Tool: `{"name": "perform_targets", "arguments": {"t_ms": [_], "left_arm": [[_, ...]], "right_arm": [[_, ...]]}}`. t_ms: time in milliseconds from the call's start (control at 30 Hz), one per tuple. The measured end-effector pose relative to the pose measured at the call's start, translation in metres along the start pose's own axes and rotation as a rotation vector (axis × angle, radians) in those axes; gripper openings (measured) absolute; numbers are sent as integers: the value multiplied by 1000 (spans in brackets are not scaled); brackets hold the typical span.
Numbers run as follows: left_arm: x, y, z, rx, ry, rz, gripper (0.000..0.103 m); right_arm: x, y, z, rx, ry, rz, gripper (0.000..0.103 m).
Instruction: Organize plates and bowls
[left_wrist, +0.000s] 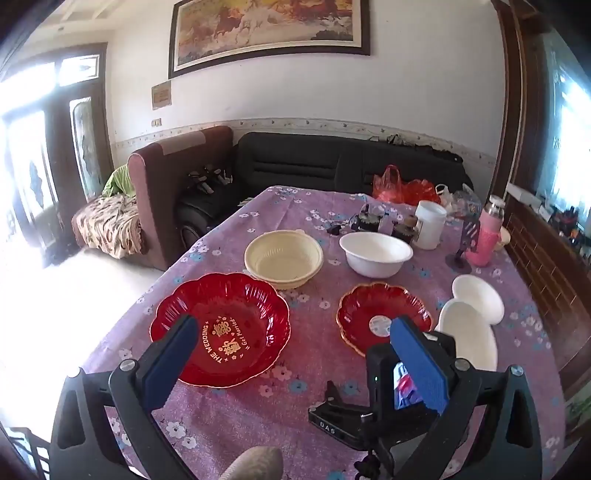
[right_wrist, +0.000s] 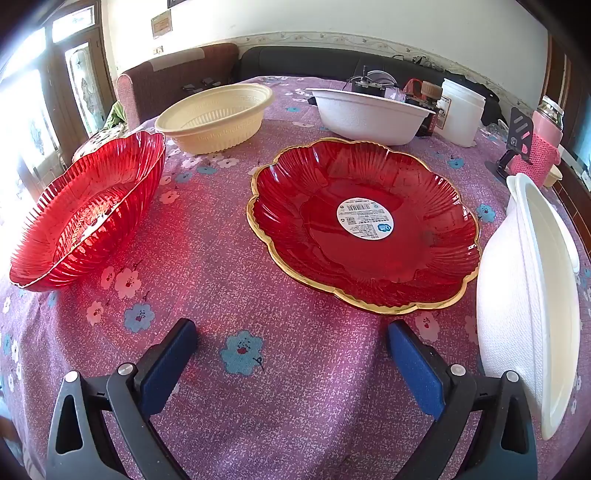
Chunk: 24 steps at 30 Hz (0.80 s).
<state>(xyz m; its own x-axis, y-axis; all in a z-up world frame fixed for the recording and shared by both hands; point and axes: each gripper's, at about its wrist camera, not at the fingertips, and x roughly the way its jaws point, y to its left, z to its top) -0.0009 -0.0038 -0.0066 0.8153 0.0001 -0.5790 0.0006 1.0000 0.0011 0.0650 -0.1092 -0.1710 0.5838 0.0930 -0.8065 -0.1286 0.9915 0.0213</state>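
The flat red plastic plate with the gold rim (right_wrist: 364, 225) lies on the purple flowered tablecloth (right_wrist: 258, 406), just ahead of the right gripper (right_wrist: 291, 354), whose fingers are wide open and empty, like the left gripper (left_wrist: 295, 354).

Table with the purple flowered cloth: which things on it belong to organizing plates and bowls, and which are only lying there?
For the job: large red wedding bowl, gold-rimmed red plate, cream ribbed bowl, round white bowl, two white foam plates.

Only lying there: white plastic jar, pink-sleeved bottle, red plastic bag.
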Motion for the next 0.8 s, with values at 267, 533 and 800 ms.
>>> {"name": "perform_targets", "arguments": {"t_ms": [267, 533, 800], "left_arm": [[-9, -9, -24, 21, -145, -63, 103], [3, -1, -35, -53, -112, -115, 103], [26, 35, -40, -137, 8, -87, 103]], "right_arm": [[0, 0, 0, 0, 0, 0, 103], [0, 0, 0, 0, 0, 0, 103], [0, 0, 0, 0, 0, 0, 103]]}}
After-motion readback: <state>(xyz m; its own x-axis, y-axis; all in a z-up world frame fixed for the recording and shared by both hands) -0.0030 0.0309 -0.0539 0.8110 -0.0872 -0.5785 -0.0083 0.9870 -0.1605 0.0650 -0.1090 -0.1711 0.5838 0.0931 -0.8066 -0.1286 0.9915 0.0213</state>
